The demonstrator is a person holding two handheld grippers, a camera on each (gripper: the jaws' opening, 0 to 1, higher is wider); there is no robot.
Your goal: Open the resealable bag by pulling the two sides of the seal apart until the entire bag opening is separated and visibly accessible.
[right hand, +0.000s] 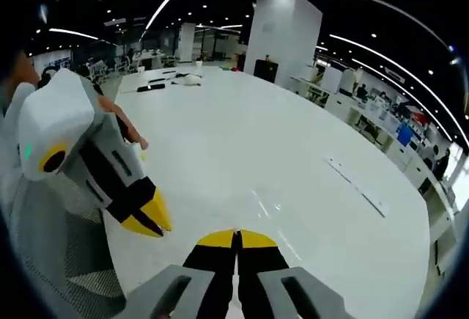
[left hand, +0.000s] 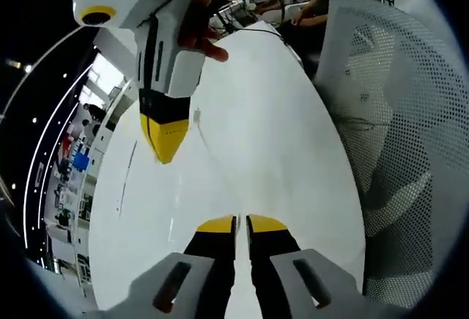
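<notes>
Above the white table (left hand: 256, 106), the right gripper (left hand: 165, 141) hung with jaws pressed together. The left gripper (left hand: 242, 224) was over the table's near edge, jaws closed too. The resealable bag couldn't be told from the table's glare. A mesh chair (left hand: 399, 114) stood beside the table.

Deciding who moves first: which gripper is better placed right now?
Right, tentatively. The right gripper hangs shut over the open white table, while the left gripper, also shut, sits at the table's edge by the mesh chair. I cannot make out the bag.
</notes>
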